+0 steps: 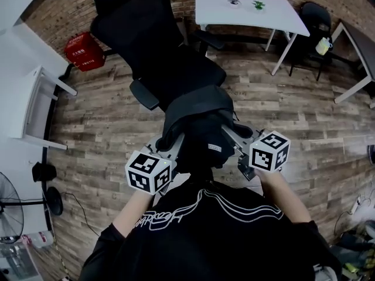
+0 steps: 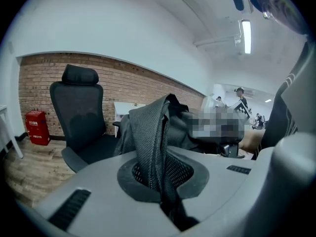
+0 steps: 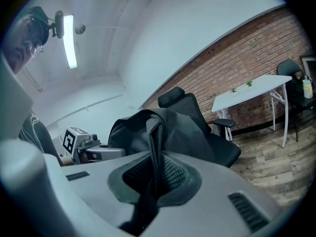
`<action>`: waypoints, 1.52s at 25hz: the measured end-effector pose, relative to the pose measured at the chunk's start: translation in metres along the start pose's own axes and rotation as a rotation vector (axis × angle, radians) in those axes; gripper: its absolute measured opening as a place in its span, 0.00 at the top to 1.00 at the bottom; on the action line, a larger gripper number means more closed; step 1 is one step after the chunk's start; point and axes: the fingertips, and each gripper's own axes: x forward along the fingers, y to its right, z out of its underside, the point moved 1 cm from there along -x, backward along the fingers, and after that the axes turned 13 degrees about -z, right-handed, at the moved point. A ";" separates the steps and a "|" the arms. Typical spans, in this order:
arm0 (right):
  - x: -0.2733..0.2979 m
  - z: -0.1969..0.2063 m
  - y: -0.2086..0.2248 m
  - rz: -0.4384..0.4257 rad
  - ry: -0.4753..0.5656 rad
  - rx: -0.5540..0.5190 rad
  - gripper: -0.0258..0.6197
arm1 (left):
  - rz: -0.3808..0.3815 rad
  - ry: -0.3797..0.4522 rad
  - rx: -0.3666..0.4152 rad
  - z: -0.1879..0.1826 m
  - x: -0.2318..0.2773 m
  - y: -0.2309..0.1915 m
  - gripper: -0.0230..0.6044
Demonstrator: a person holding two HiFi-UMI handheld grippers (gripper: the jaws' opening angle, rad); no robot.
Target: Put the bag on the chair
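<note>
bag covers chair seat's near edge | two small items on white desk too small to tell | fan cut by left edge

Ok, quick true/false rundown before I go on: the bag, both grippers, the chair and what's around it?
1. The left gripper and right gripper are each shut on a strap of the bag. True.
2. A white table stands beyond the black chair, by the brick wall. True.
3. The bag rests on the chair seat. False: it hangs from the grippers, in front of the chair.
4. The red box sits on the white table. False: it stands on the floor by the brick wall.
5. Something lies on the chair seat. False: the seat is bare.
</note>
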 end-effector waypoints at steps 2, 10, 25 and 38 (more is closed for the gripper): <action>0.010 -0.010 0.018 0.014 0.000 0.011 0.93 | 0.007 -0.007 -0.008 -0.009 0.020 -0.012 0.91; 0.053 -0.063 0.094 0.063 -0.008 0.046 0.93 | 0.040 -0.033 -0.035 -0.053 0.103 -0.061 0.91; 0.185 -0.155 0.215 0.050 -0.091 0.045 0.93 | -0.017 -0.011 -0.102 -0.119 0.225 -0.195 0.91; 0.289 -0.202 0.274 -0.050 -0.201 0.002 0.93 | -0.184 0.027 -0.176 -0.143 0.273 -0.286 0.91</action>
